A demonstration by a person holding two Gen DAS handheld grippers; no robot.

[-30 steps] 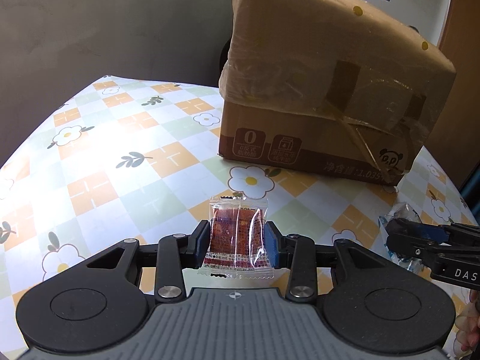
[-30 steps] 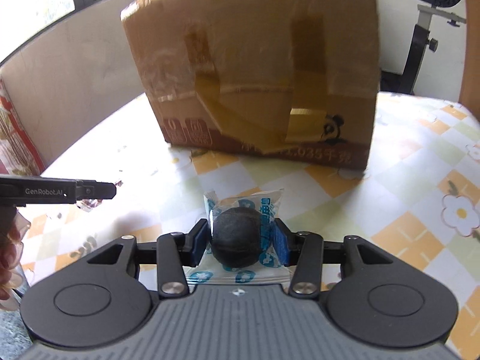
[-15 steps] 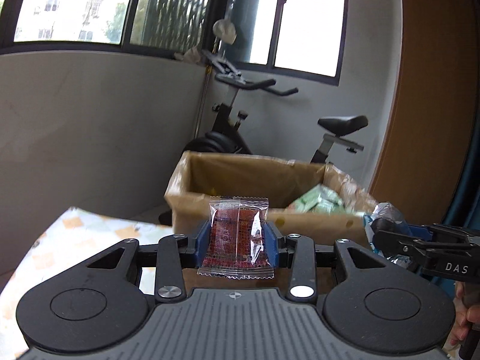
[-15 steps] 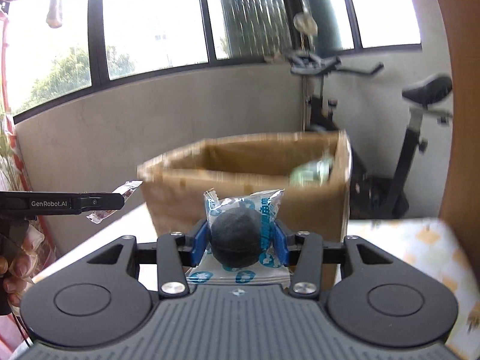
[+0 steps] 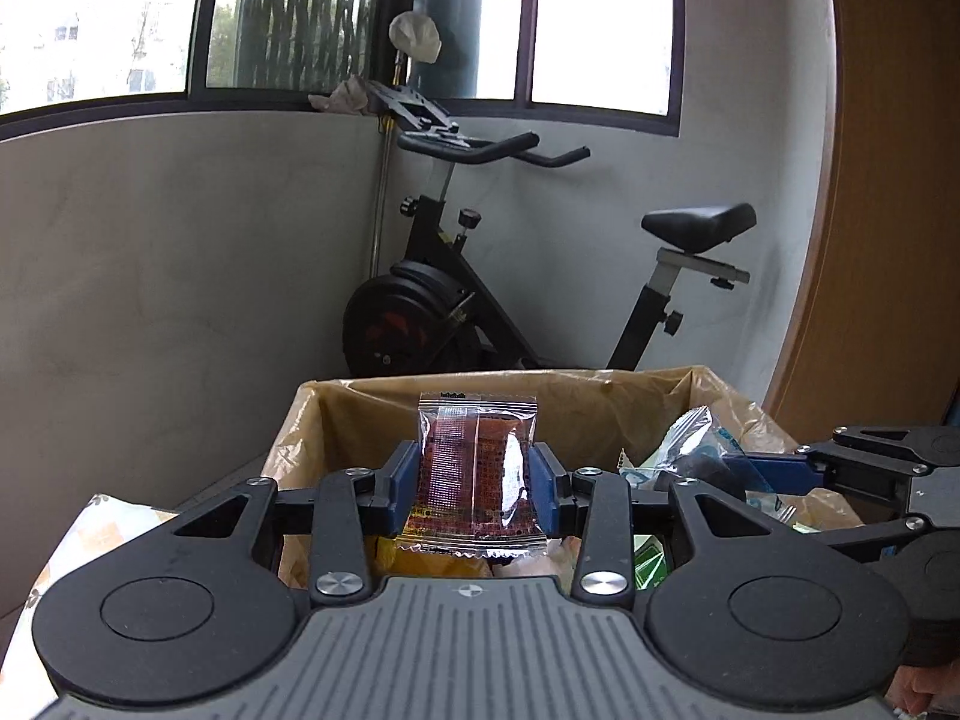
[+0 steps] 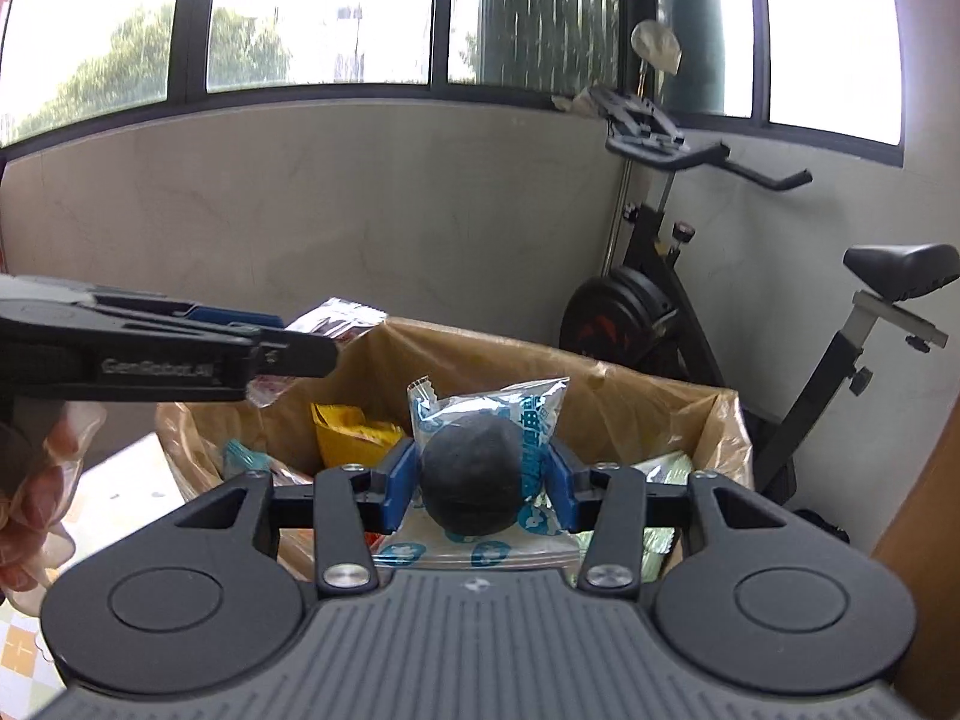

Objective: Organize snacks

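left gripper [image 5: 474,483] pinching red packet [image 5: 477,468] upright | right gripper [image 6: 478,483] pinching dark ball snack [image 6: 471,480] | box [image 6: 660,402] opening just beyond, probably below both

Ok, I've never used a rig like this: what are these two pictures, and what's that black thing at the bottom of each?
There is no robot arm: a person carries a hand-held gripper in each hand, with a camera looking out along its jaws. The black thing is the gripper's own body. In the left wrist view, the left gripper is shut on a red snack packet. In the right wrist view, the right gripper is shut on a dark round snack in a clear wrapper. Both are over an open cardboard box already holding snacks. An exercise bike stands behind.
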